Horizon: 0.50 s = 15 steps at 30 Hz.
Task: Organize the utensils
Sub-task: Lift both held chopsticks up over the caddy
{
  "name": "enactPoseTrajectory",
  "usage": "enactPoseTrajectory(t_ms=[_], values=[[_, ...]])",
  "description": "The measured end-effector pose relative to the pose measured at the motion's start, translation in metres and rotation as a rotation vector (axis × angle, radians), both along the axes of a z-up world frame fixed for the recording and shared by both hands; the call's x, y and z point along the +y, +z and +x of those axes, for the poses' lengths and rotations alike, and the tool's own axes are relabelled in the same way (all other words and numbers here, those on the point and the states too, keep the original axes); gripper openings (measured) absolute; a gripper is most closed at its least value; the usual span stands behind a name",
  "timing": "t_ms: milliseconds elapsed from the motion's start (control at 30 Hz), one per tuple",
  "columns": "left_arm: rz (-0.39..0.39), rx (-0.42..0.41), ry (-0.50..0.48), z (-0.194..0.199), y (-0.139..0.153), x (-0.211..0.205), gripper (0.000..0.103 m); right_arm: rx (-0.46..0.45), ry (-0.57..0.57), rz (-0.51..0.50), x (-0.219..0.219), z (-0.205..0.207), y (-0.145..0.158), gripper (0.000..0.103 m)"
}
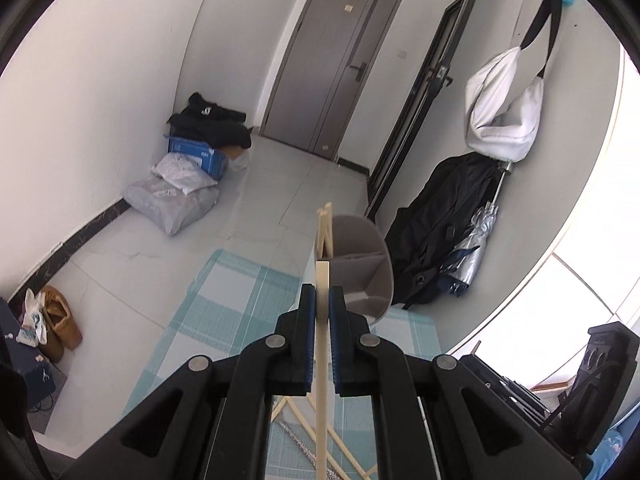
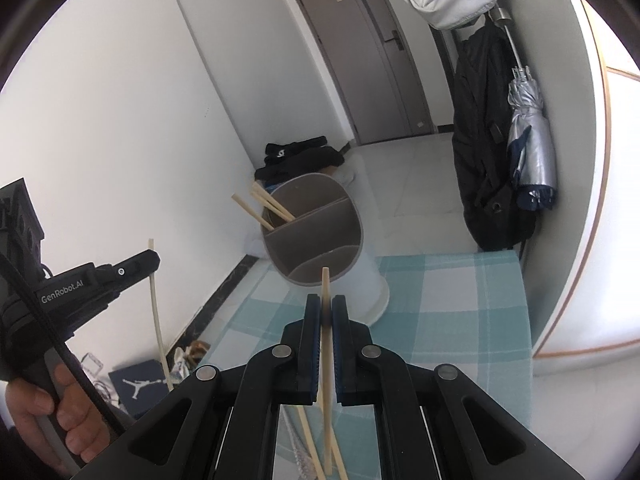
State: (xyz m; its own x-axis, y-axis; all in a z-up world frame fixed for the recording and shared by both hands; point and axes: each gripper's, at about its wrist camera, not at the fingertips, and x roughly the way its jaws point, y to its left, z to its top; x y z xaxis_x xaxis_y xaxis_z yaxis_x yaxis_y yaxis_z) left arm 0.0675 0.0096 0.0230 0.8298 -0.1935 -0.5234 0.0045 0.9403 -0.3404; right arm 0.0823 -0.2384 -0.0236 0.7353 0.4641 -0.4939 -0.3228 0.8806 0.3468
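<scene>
A grey-brown divided utensil holder [image 2: 316,228] stands on the blue checked cloth [image 2: 448,304]; it also shows in the left wrist view [image 1: 360,264]. Three pale chopsticks [image 2: 264,204] lean in its far left compartment. My left gripper [image 1: 322,292] is shut on a pale chopstick [image 1: 322,280], held upright just left of the holder; that gripper [image 2: 136,264] and chopstick [image 2: 154,300] also show from the right wrist. My right gripper [image 2: 327,304] is shut on another chopstick [image 2: 326,284], its tip pointing at the holder's near rim.
More chopsticks [image 2: 312,444] and a patterned utensil handle [image 1: 300,440] lie on the cloth below the grippers. Bags and a blue box [image 1: 192,160] sit on the floor by the left wall. A black coat and silver umbrella [image 2: 528,140] hang at right.
</scene>
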Motion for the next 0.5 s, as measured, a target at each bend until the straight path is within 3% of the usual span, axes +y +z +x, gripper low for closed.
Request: enactPoseTrajectory(t_ms=[500], values=[[-0.088, -0.082, 0.041, 0.023, 0.038, 0.007, 0.003, -0.077, -0.008, 0.025, -0.009, 0.009, 0.054, 0.005]])
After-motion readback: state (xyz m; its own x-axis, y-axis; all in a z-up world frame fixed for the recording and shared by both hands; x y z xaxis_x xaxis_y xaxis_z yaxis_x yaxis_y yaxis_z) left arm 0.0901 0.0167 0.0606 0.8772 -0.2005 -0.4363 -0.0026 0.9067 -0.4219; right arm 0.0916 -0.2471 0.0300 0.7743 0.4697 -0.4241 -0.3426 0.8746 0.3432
